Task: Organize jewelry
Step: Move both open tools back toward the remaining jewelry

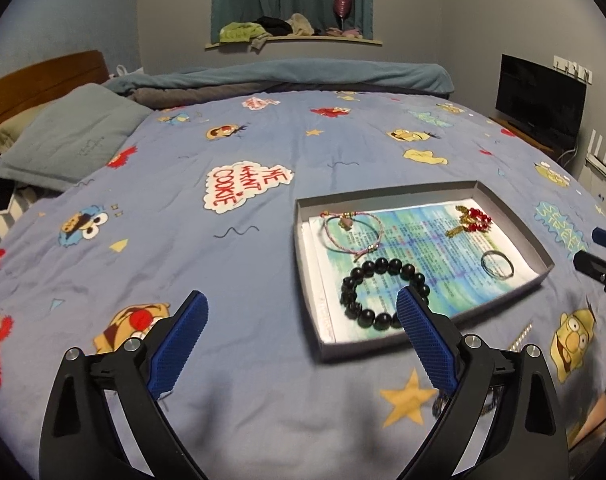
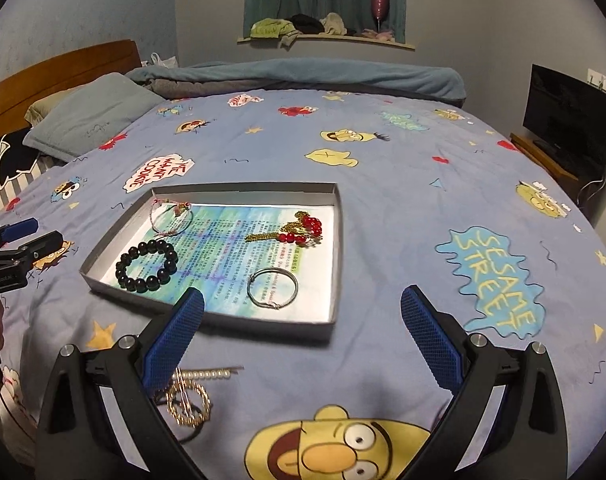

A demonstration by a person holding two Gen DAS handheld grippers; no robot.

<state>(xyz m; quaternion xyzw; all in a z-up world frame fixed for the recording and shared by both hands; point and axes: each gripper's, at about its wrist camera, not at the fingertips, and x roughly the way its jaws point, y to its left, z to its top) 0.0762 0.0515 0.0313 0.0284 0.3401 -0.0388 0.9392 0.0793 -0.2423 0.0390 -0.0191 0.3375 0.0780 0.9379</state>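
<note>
with four pieces already in the tray (image 2: 335, 240), both the left gripper (image 1: 303, 312) and the right gripper (image 2: 303, 308) gape wide and grip nothing, so next is likely the pearl clip (image 2: 211, 373) and gold hoop (image 2: 189, 406) on the bed (image 2: 383, 184) by the tray's near edge.

Both wrist views low over bed (image 1: 183, 216), facing headwall; share tray (image 2: 337, 248).

left gripper (image 1: 301, 312): jaws spread wide, nothing held, aimed 12 o'clock | right gripper (image 2: 303, 308): jaws spread wide, nothing held, aimed 12 o'clock
</note>
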